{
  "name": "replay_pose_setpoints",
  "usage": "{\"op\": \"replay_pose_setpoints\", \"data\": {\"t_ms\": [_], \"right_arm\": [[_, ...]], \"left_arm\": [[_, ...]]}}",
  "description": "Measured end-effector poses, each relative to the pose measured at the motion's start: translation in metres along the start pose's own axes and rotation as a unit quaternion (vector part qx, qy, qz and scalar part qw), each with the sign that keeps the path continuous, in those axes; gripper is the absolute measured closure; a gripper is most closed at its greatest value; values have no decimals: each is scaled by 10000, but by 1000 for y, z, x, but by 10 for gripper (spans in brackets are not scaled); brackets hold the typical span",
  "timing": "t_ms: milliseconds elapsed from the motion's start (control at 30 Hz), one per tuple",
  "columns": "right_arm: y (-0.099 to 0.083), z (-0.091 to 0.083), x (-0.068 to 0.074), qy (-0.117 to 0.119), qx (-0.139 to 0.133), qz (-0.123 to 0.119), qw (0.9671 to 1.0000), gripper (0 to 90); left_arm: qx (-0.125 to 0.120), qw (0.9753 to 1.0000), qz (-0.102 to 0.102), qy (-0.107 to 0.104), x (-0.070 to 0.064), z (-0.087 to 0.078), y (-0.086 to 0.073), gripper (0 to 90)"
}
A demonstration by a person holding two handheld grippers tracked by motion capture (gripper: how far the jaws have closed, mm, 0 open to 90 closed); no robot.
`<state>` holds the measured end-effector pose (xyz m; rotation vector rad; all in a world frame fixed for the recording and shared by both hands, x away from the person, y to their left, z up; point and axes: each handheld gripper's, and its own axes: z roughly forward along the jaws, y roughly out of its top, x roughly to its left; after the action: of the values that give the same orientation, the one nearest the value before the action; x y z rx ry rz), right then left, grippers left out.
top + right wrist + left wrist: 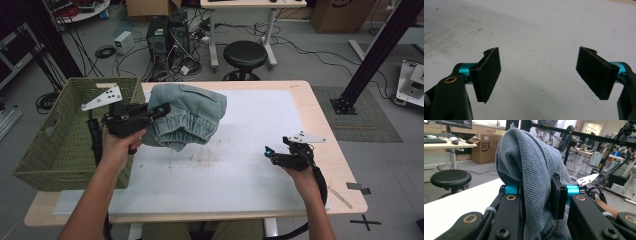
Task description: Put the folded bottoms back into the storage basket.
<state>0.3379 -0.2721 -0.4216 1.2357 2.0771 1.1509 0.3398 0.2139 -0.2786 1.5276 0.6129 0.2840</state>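
Two grippers are in play, but just one carries a load. The left gripper (161,111) pinches a folded bundle of denim (187,115), lifted clear of the desk (300,95) near its far left corner, right beside the green basket (65,145). In the left gripper view the jaws press on a thick fold of the cloth (534,170), which humps up over them and hangs down between; gripping through several layers at once probably keeps the fold from opening while it is carried. The grip sits on the bundle's left side, so most of the denim juts out to the right of the gripper, toward the desk's middle, rather than over the basket.

The basket sits at the desk's left edge, partly overhanging it, with its open top toward the bundle, so my guess is the denim is meant to go in there. That would need a short move left, over the near wall, before letting go.

The right gripper (272,154) rests low near the desk's right edge, well apart from the denim. Its jaws stand spread wide over the bare white sheet (536,75), holding nothing, likely parked out of the way.
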Motion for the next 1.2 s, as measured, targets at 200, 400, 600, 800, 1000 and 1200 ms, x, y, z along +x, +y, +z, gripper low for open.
{"op": "replay_pose_setpoints", "data": {"t_ms": [200,400,600,800,1000,1200], "right_arm": [[2,1,1,8,10,-15,10000,204],[5,2,3,1,5,-40,10000,204],[6,3,3,-11,30,-42,10000,204],[7,5,6,15,36,-66,10000,204],[7,5,5,9,49,-55,10000,204],[7,5,5,9,39,-44,10000,204]], "left_arm": [[-149,9998,-165,-9,8,-21,9,740],[-209,9996,-171,78,12,-41,21,740],[-307,9993,-108,186,17,-65,31,740],[-404,9988,-7,261,19,-81,38,739],[-456,9984,54,335,22,-98,46,739],[-555,9972,154,467,26,-121,53,740]]}}
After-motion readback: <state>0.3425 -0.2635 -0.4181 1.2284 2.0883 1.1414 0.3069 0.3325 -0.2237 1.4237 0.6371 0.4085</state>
